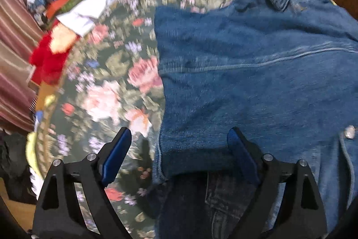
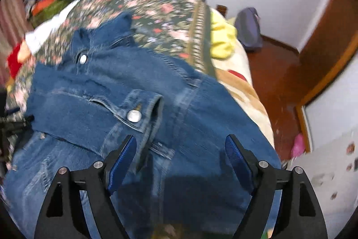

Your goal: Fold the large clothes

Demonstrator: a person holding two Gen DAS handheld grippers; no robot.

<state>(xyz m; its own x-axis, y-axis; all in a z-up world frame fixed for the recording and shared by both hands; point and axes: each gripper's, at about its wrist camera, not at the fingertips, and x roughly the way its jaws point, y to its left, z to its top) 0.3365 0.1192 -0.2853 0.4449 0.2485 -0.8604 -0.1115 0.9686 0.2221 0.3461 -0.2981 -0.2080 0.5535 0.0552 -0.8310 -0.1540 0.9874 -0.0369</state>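
The denim jacket (image 2: 143, 109) lies partly folded on the floral bedspread (image 1: 107, 86). The left gripper (image 1: 179, 149) and right gripper (image 2: 181, 151) hang above its near edge, both released (nothing pinched). This looks like a pause between folds; next each needs a fresh hold on that edge.

Probably a home bedroom: floral bedspread (image 2: 156, 15), wooden floor (image 2: 275, 73).

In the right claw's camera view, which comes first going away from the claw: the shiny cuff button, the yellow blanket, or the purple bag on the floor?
From the right claw:
1. Cuff button, on the denim jacket just ahead, slightly left.
2. Yellow blanket, at the bed's far right edge.
3. Purple bag, on the floor beyond the bed, by the wall.
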